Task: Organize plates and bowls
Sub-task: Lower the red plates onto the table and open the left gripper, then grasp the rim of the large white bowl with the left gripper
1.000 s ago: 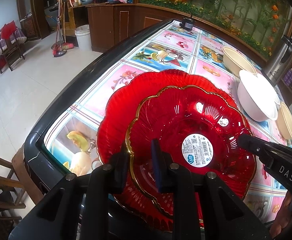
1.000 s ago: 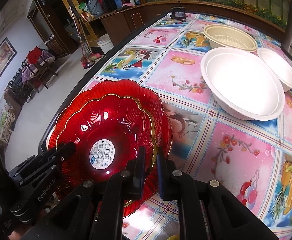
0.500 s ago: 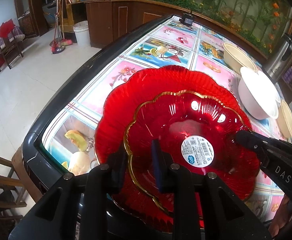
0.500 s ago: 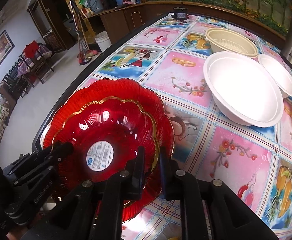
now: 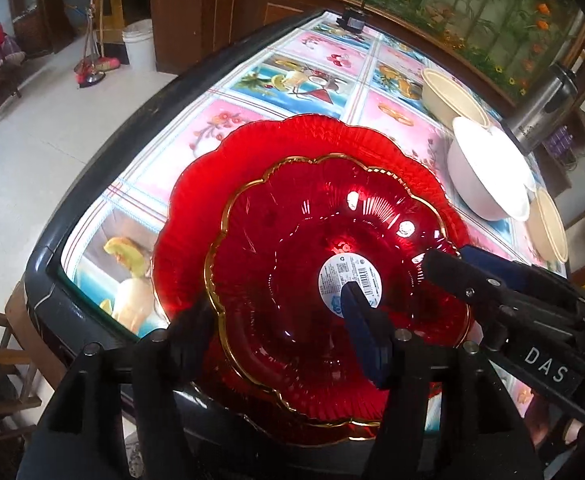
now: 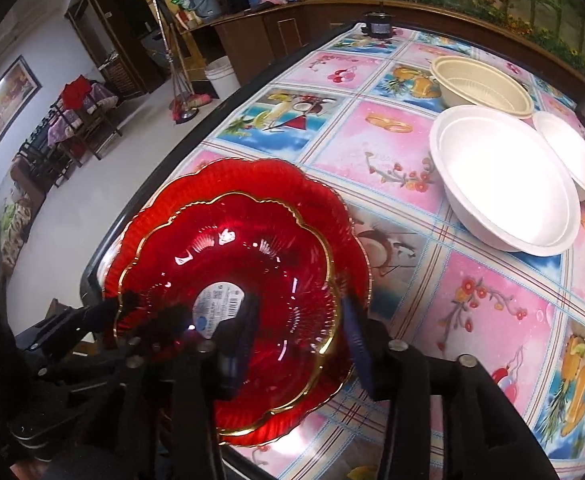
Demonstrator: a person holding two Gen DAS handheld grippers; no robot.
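Note:
A small red gold-rimmed plate point(image 5: 332, 240) point(image 6: 228, 280) with a white sticker rests inside a larger red plate point(image 5: 300, 144) point(image 6: 252, 180) at the table's near-left corner. My left gripper point(image 5: 276, 320) is open, its jaws wide apart astride the small plate's near-left rim. My right gripper point(image 6: 296, 336) is open too, jaws spread across the plate's right rim; it also shows in the left wrist view point(image 5: 492, 280). A large white bowl point(image 6: 504, 184) point(image 5: 488, 172), a small white bowl point(image 6: 572, 156) and a beige bowl point(image 6: 480, 80) point(image 5: 448, 96) stand further right.
The table point(image 6: 492, 312) has a fruit-patterned cloth and a dark raised edge point(image 5: 164, 96). Another beige bowl point(image 5: 548, 228) sits at the right. A steel kettle point(image 5: 540, 112) stands behind the bowls. A small black device point(image 6: 376, 24) is at the far end.
Both grippers were pinched on the small red plate's rim; now both have opened wide. The small plate sits lower, settled in the large plate.

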